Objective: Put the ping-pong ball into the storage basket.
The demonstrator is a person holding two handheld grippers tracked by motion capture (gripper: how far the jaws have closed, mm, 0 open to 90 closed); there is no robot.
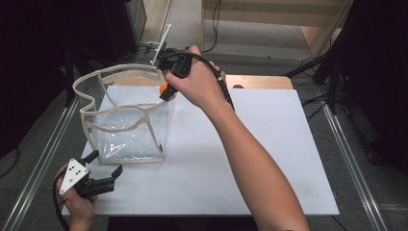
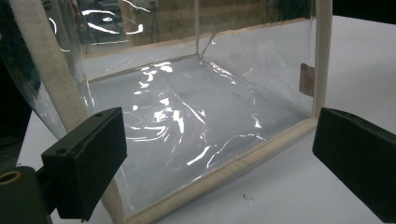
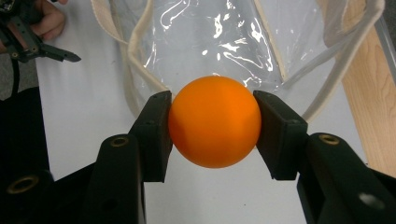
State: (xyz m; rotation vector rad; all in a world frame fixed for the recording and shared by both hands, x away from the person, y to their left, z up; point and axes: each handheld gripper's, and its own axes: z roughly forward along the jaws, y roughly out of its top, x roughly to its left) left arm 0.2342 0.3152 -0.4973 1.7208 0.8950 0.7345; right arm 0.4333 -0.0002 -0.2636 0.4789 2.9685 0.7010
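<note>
Right claw [image 3: 214, 122] grips orange ball [image 3: 214, 121] above clear bag's [image 1: 126, 120] rim.

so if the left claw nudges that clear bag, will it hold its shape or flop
The clear bag would likely buckle: its thin film walls are wrinkled. Its beige trim probably gives the edges some stiffness. It holds nothing, so it would probably slide on the white board rather than resist.

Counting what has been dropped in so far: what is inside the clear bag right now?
Nothing lies inside the clear bag: its see-through bottom shows bare. The orange ball is held between the right gripper jaws above the bag's open top. The far corners are blurred by glare.
</note>
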